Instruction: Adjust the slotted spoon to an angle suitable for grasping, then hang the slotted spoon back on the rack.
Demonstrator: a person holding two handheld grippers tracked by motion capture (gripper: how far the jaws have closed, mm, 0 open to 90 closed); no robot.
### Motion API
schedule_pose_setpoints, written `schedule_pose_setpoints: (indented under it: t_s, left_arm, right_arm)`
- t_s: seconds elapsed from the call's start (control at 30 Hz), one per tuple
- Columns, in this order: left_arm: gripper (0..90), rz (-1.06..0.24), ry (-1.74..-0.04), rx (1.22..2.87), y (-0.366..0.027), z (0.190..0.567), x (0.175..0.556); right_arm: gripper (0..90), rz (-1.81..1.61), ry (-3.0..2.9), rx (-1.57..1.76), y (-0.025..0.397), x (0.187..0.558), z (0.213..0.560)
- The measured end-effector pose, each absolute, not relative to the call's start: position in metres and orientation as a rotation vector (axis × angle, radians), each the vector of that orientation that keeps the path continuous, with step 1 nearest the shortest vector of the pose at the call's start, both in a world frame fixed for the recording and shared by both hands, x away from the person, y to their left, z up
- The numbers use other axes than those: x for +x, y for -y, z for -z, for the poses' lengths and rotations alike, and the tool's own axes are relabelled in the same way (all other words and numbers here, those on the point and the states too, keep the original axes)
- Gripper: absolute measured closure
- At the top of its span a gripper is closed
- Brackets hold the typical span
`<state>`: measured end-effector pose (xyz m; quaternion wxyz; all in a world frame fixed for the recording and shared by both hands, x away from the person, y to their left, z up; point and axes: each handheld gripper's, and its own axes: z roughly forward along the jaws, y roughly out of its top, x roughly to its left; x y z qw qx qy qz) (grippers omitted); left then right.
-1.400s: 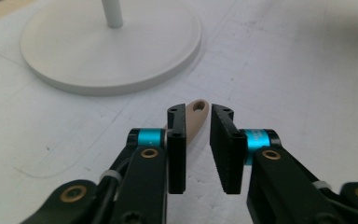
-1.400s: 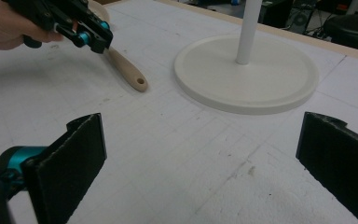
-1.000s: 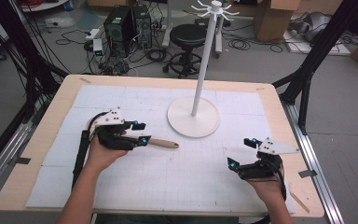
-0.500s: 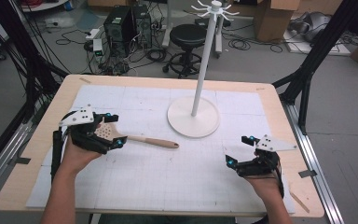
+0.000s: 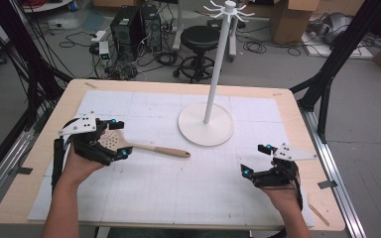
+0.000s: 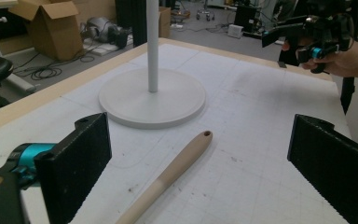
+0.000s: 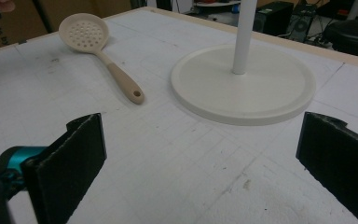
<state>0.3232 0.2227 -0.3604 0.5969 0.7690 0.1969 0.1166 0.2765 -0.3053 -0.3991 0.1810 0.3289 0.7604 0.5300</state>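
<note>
Spoon (image 5: 144,147) lies flat between the gaping left tongs (image 5: 119,139), handle running straight ahead from them toward the stand (image 5: 206,124), while the right tongs (image 5: 257,159) wait released, well apart.

My left gripper (image 5: 113,140) and right gripper (image 5: 261,159) are black frames with teal-blue fittings, each topped by a grey three-cornered plate. My jaws are flat black ridged pads. Black cables trail along my bare forearms.
</note>
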Motion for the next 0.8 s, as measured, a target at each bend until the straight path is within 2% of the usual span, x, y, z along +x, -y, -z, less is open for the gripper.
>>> schedule_pose_setpoints:
  t_s: [0.63,0.8]
  left_arm:
    - [6.8,-0.264,-0.481,1.797,-0.218,0.365,0.337]
    - [6.8,-0.240,-0.487,1.875,-0.200,0.373,0.353]
  right_arm:
    - [0.2,-1.481,-2.154,0.927,0.306,0.272,0.398]
    - [0.2,-1.476,-2.156,0.915,0.305,0.270,0.398]
